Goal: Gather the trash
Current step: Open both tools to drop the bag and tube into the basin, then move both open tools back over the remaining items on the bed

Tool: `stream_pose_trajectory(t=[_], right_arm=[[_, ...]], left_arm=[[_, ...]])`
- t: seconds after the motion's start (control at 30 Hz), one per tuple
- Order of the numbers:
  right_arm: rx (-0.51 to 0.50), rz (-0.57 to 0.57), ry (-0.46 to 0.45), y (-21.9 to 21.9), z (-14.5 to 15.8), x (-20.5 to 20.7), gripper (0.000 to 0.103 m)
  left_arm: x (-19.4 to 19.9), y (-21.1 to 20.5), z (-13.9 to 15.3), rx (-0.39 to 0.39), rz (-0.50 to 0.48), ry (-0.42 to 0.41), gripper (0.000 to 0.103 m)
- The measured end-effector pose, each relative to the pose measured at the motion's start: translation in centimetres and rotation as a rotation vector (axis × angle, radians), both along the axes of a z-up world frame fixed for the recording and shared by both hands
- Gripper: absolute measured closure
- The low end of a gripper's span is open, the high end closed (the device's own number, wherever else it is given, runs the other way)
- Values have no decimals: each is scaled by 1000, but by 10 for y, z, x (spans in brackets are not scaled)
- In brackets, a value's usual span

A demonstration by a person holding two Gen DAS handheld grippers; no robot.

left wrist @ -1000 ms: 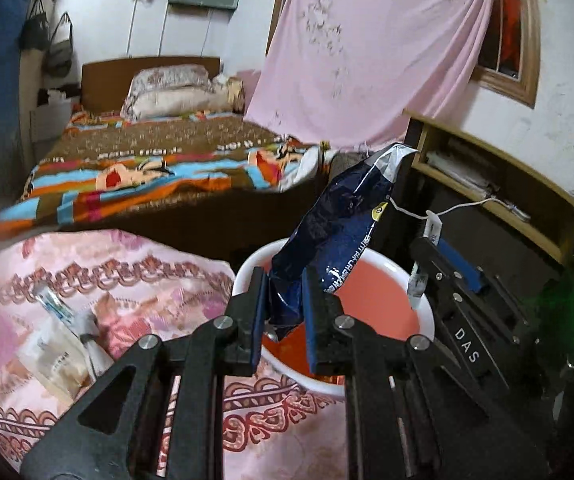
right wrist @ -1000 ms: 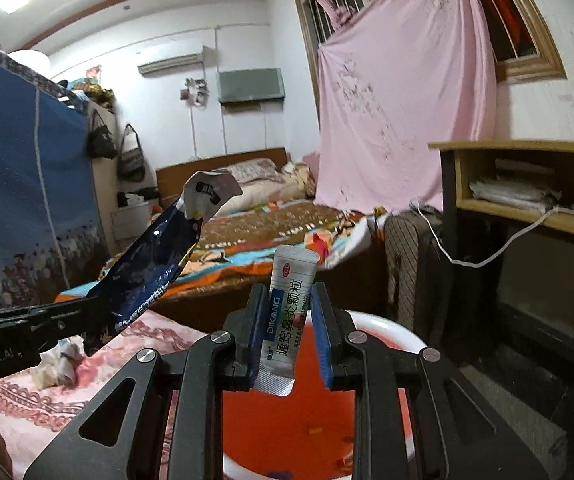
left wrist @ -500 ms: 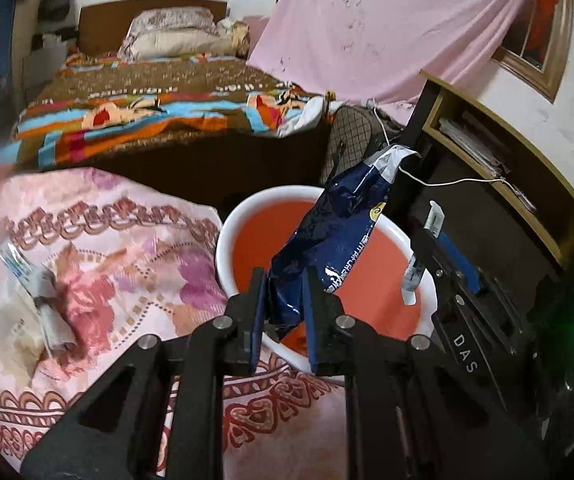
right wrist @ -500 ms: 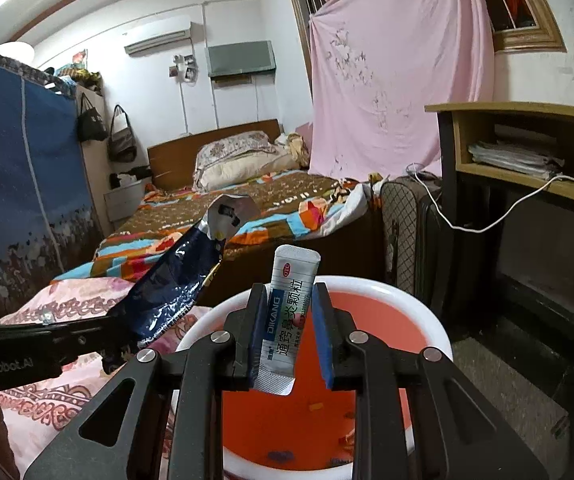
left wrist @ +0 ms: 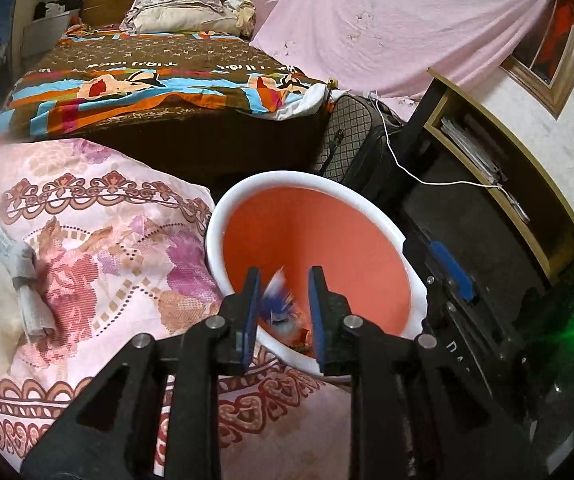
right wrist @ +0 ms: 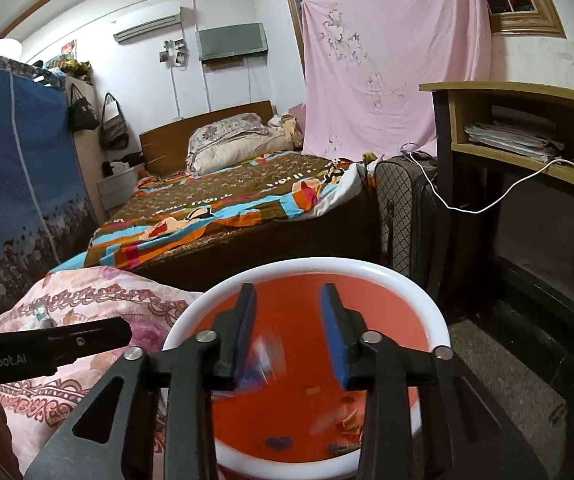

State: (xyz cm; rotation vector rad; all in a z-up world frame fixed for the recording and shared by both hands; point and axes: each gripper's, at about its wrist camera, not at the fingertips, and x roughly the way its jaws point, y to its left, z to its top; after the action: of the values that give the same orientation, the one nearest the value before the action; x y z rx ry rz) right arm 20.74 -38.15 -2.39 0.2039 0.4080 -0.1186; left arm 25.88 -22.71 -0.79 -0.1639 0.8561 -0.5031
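While both grippers hang over the basin (right wrist: 367,270), their jaws are opening with nothing pinched. The left gripper (left wrist: 283,304) is spread slightly, and a blurred blue-and-white wrapper (left wrist: 281,298) shows between its blue pads, touching neither and apparently dropping. The right gripper (right wrist: 289,328) is spread wider; a smeared white-and-blue sachet (right wrist: 265,354) falls loose between its jaws toward the orange bottom.

Risk starts at the left gripper, which sits close to the near rim beside the quilt (left wrist: 99,240). A light, crinkly foil wrapper can flutter sideways, so it may catch that rim or slide out onto the quilt. The sachet looks safer, being over the middle. Lowering either gripper further could knock the rim and tip the light plastic basin.

Materials: the grippers are hard black plastic with flat blue rubbery pads. The basin is round and smooth, white on the rim and glossy orange inside, with small scraps (right wrist: 343,424) on its bottom. The quilt is soft, pink and floral, lying in mounds. On it, well apart from the basin, a crumpled grey-white paper wad (left wrist: 27,280) awaits collection; it looks soft and easily crushed.
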Motion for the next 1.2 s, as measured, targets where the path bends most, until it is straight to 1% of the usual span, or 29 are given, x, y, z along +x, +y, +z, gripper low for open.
stream_pose_trajectory(t=[0.2,0.3,0.37,0.4,0.43,0.47,0.5,0.57,0.6,0.67,0.7,0.73,0.77,0.8,0.87,0.93,1.03,1.2], right_arm=[[-3,-3,-18,3,7,-4,58],[-9,-6,-35,6,13,-8,55],[-11,-8,-42,8,17,-10,51],[-11,-9,-43,9,18,-10,43],[-10,-12,-46,10,21,-12,27],[-4,-12,-56,11,23,-14,21],[4,-4,-72,13,26,-17,19],[1,-2,-81,17,32,-20,18],[-7,-1,-83,20,35,-21,15],[-19,7,-91,27,41,-24,10],[-24,15,-100,32,46,-27,3],[-29,20,-110,36,49,-29,0],[-34,28,-118,40,53,-31,0],[-39,40,-124,45,56,-32,0],[-48,68,-131,54,62,-35,0],[-73,92,-144,66,68,-37,0],[-117,125,-178,86,78,-44,0],[-154,165,-228,112,92,-55,0]], left_arm=[[0,12,3,-16,30,-4,71],[-2,21,6,-10,48,-15,67],[-3,30,10,-7,62,-27,62],[-5,34,12,-6,65,-34,60],[-7,40,14,-7,68,-45,54],[-9,45,16,-9,74,-57,47],[-12,52,19,-10,90,-75,44],[-19,66,23,-8,127,-116,31],[-23,75,26,-5,151,-140,28],[-30,89,31,6,193,-183,16],[-35,98,34,12,222,-214,14],[-40,106,37,15,249,-245,10],[-45,113,39,17,271,-274,5],[-48,119,41,22,292,-299,3],[-61,131,47,41,341,-379,4],[-69,138,51,62,358,-431,4],[-79,150,58,82,397,-491,4],[-96,172,70,79,443,-558,4]])
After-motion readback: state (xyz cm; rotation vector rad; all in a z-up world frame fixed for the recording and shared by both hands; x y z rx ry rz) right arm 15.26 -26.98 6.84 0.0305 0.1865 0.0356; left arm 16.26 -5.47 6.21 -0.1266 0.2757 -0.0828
